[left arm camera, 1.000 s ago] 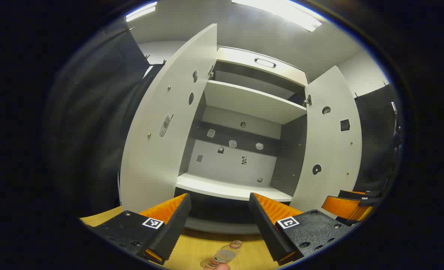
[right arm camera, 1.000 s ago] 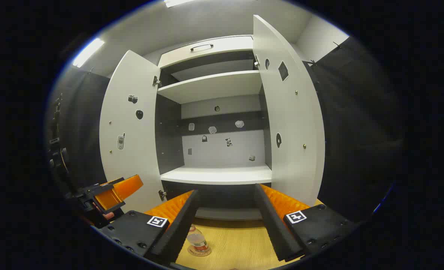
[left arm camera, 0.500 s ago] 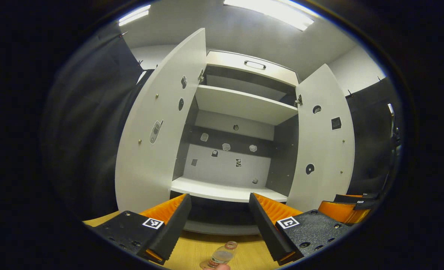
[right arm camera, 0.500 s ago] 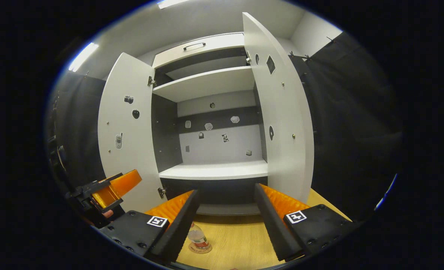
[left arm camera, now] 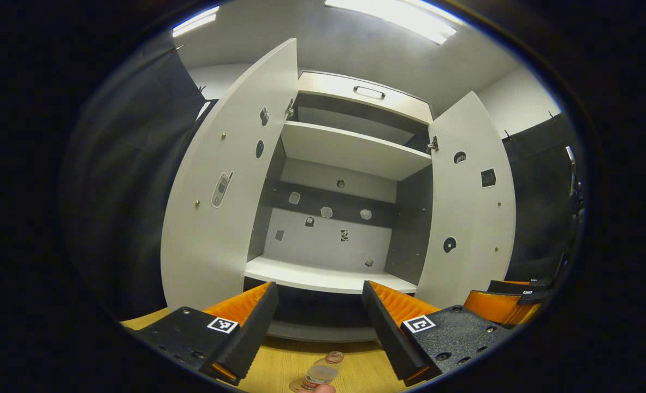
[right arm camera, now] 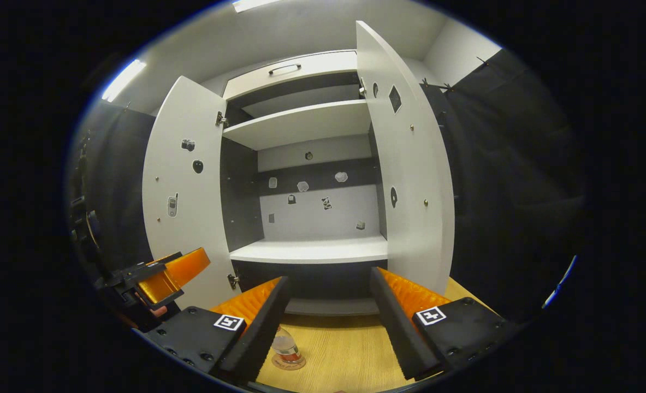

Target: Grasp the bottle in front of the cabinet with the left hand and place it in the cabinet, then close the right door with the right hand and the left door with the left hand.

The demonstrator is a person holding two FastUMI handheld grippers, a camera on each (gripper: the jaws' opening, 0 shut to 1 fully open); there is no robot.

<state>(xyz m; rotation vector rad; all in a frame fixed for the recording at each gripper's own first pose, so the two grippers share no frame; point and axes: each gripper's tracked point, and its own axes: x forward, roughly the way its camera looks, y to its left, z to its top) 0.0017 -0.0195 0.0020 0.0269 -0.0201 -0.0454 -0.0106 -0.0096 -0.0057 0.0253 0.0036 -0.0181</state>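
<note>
Cabinet: the tall white cabinet with dark inner side walls (left arm camera: 350, 153) fills the centre of the left gripper view, and there it is again in the middle of the right gripper view (right arm camera: 301, 123).
Doors: both wide open! The white left door dotted with small stickers (left arm camera: 219, 202) swings out at centre left of the left gripper view; the white right door with a dark square sticker (left arm camera: 473, 218) stands at centre right. In the right gripper view the left door (right arm camera: 183, 202) sits at centre left, the right door (right arm camera: 413, 185) just right of centre.
Shelves: a white lower shelf (left arm camera: 323, 277) and a white upper shelf (left arm camera: 355, 152), small stickers on the back panel between them.
Bottle: the small clear plastic bottle with a reddish cap and label (left arm camera: 323, 372) stands upright on the light wooden tabletop (left arm camera: 279, 365), bottom centre of the left gripper view, in front of the cabinet and outside it. In the right gripper view the bottle (right arm camera: 285, 346) peeks out beside the near finger at bottom centre, on the tabletop (right arm camera: 339, 355).
Left gripper: the black-and-orange left gripper (left arm camera: 319, 322) has its fingers spread wide, nothing between them, above the bottle and apart from it; it also shows at lower left of the right gripper view (right arm camera: 159, 273).
Right gripper: the black-and-orange right gripper (right arm camera: 328, 319) is spread apart too, holding nothing; its orange side shows at lower right of the left gripper view (left arm camera: 505, 303).
</note>
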